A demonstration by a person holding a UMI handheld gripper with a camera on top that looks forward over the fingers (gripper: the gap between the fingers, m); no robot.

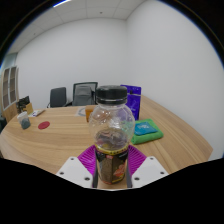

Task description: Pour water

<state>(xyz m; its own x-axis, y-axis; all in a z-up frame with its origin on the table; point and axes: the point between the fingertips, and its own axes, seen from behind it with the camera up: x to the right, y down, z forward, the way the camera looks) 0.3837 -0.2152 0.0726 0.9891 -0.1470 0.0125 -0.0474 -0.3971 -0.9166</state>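
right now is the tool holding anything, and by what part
Yes: the tool is shut on the clear bottle, gripping its lower body where the dark liquid sits. The black cap is on, well above the hold.

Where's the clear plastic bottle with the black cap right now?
In the gripper view, the clear plastic bottle with the black cap stands upright between the claw fingers, above the round wooden table, with a green box just beyond.

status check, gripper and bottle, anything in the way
Gripper shut on bottle, upright, black cap on, above wooden table. Cup far across the table. Green tray beyond bottle; path open.
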